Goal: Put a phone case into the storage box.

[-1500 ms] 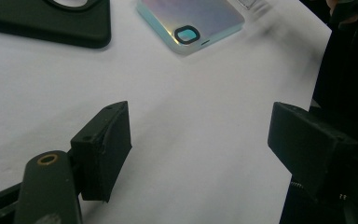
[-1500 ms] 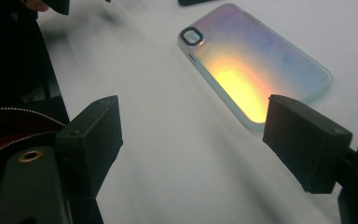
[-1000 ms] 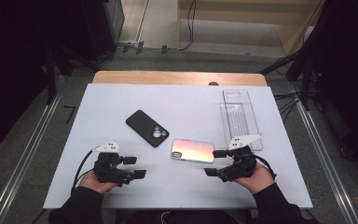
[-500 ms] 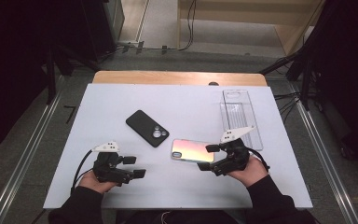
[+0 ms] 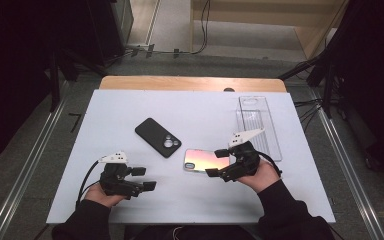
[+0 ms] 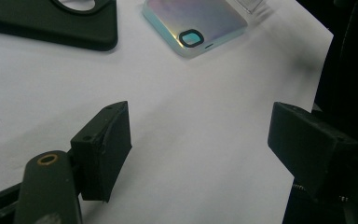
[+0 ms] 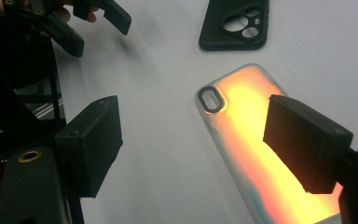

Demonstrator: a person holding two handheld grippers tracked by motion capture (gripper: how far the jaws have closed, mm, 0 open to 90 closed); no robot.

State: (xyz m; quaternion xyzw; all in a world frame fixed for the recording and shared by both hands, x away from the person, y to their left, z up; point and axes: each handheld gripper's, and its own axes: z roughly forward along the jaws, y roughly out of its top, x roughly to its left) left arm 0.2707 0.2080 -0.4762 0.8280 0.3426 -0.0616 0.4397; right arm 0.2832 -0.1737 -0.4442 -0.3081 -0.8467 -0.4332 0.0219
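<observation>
Phone case: the shiny, colour-shifting case [image 5: 206,160] lay flat, back up, near the middle of the white counter [image 5: 190,107], its camera cutout [image 7: 210,99] at the end away from the right hand.
Right gripper: the right gripper [image 5: 219,163] hovered at the case's near end with its fingers [image 7: 307,140] spread wide and nothing in them; one finger hung over the case, the other over bare counter beside it.
Left gripper: the left gripper [image 5: 142,178] sat low near the front edge, well apart from the case, its fingers [image 6: 105,147] wide open and empty.
Other things: a black case [image 5: 158,137] lay just beside the shiny one, a clear tray [image 5: 257,125] behind the right hand.
Good grasp: it probably needed the fingers centred across the narrow width, one on each long edge, lowered level before closing.
Risk: a thin, slick shell could slide or tip if pinched off-centre; steadying it with the left gripper might have helped.
</observation>
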